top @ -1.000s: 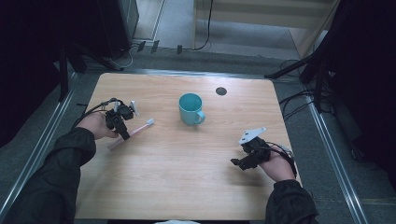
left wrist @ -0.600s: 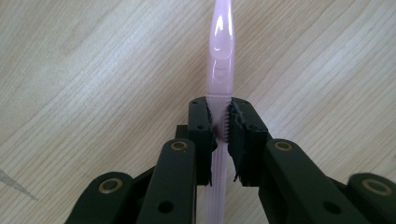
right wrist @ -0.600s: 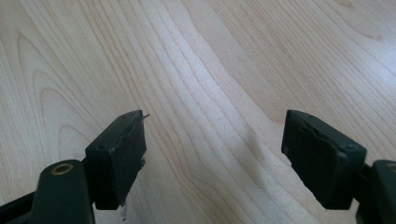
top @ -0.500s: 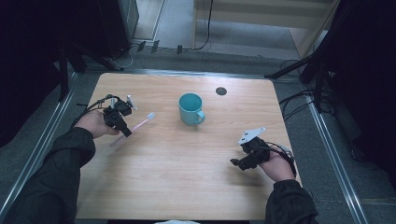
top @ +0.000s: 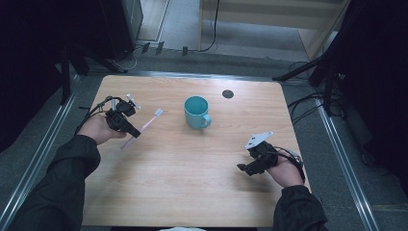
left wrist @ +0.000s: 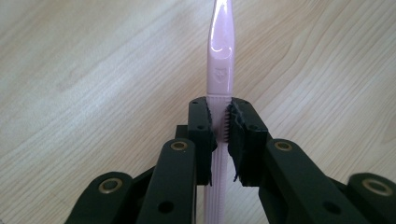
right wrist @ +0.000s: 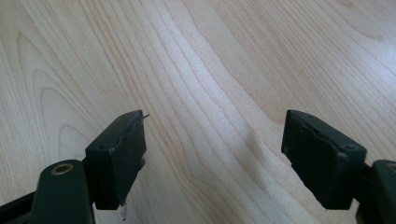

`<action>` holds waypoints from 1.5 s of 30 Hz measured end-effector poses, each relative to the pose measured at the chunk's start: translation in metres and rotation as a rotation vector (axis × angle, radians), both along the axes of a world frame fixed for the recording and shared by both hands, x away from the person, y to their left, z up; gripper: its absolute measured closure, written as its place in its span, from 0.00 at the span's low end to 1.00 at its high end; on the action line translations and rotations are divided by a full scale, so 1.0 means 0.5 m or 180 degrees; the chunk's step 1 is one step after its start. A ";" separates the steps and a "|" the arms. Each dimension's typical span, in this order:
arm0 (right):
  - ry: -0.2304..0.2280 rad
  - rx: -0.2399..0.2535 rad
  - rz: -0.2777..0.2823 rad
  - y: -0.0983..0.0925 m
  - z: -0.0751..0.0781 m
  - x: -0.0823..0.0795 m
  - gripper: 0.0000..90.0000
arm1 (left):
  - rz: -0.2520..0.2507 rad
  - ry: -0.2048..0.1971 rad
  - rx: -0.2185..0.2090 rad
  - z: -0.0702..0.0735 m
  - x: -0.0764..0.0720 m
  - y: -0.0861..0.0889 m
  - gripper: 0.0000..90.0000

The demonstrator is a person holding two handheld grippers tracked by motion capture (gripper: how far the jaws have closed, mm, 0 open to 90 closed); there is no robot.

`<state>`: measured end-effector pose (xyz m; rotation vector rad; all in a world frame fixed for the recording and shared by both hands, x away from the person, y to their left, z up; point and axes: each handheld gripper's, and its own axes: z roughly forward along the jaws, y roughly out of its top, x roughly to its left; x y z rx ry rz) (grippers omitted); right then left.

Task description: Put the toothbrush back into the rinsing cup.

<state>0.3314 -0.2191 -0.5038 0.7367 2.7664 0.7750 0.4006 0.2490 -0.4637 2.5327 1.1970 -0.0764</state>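
The two jaws of the left gripper (left wrist: 219,135) are pressed together on the ribbed handle of a pink toothbrush (left wrist: 219,70), so the toothbrush is held firmly, and its long axis runs straight out from between the jaws, in the same line as the gripper itself. In the left gripper view the handle goes away from the pads toward the top edge, and its rear end passes back under the gripper body. In the high view the left gripper (top: 126,126) is at the left part of the wooden table (top: 192,192), and the toothbrush (top: 150,120) points with its white head up and to the right, toward the teal cup (top: 197,112), which stands upright with its opening upward. The head is near the cup but not touching it; bare wood lies between them. I judge that the coming move is to bring the head to the cup, so the important relation is that the brush lies rather flat while the cup opens upward: the handle probably must be tilted steeper. The left hand (top: 98,129) is clearly the nearer one. The right gripper (top: 243,168), its jaws wide apart and holding nothing, is well apart near the right front corner.
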 end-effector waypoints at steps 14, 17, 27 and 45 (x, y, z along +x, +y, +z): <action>0.0019 -0.0010 -0.0002 0.001 -0.001 -0.001 0.24 | 0.0182 -0.0486 -0.0379 0.034 -0.032 -0.031 0.88; 0.0020 -0.0023 0.0007 0.002 -0.002 -0.001 0.24 | 0.0197 -0.0569 -0.0473 0.036 -0.036 -0.032 0.88; 0.0025 -0.0024 0.0006 0.002 -0.003 -0.001 0.24 | 0.0397 -0.0906 -0.0818 0.039 -0.058 -0.028 0.88; 0.0020 -0.0033 0.0044 0.007 -0.001 -0.002 0.24 | 0.0705 -0.1434 -0.1434 0.060 -0.089 -0.035 0.88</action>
